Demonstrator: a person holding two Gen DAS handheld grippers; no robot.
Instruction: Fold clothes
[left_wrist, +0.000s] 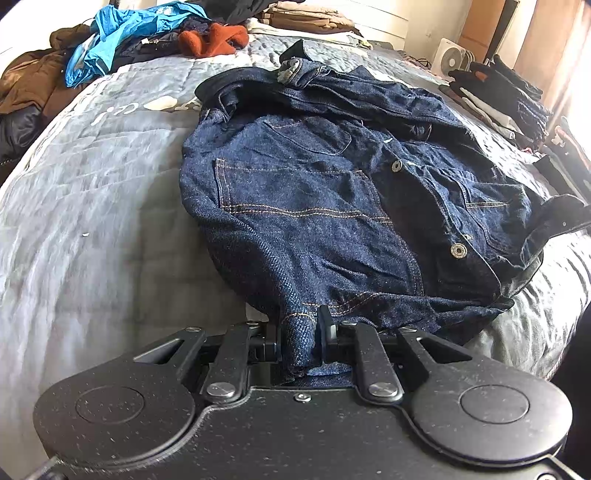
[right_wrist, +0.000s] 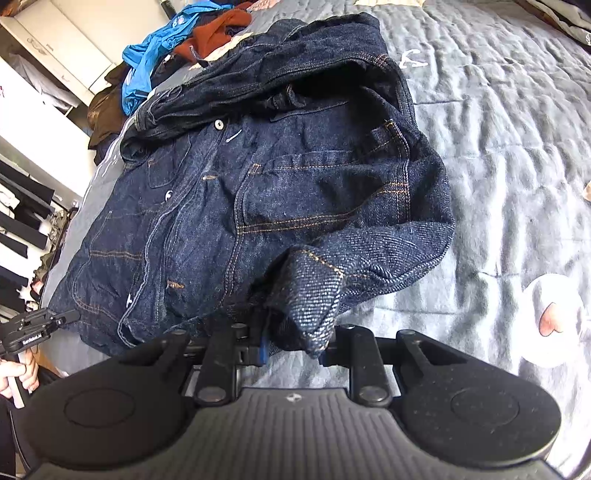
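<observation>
Denim fills both views: a dark blue denim jacket (left_wrist: 332, 192) lies front-up and rumpled on the grey quilted bed (left_wrist: 92, 221), its metal buttons showing. The left tool (left_wrist: 299, 334) is clamped on a bunched fold of the near hem. The right tool (right_wrist: 295, 343) pinches another raised hem corner, though shadow there makes the exact contact hard to read. Holding the two corners probably lets the person lift and spread the hem straight before folding.

A grey quilt (left_wrist: 92, 192) covers the bed; a small white fan (left_wrist: 452, 59) stands beyond it.
</observation>
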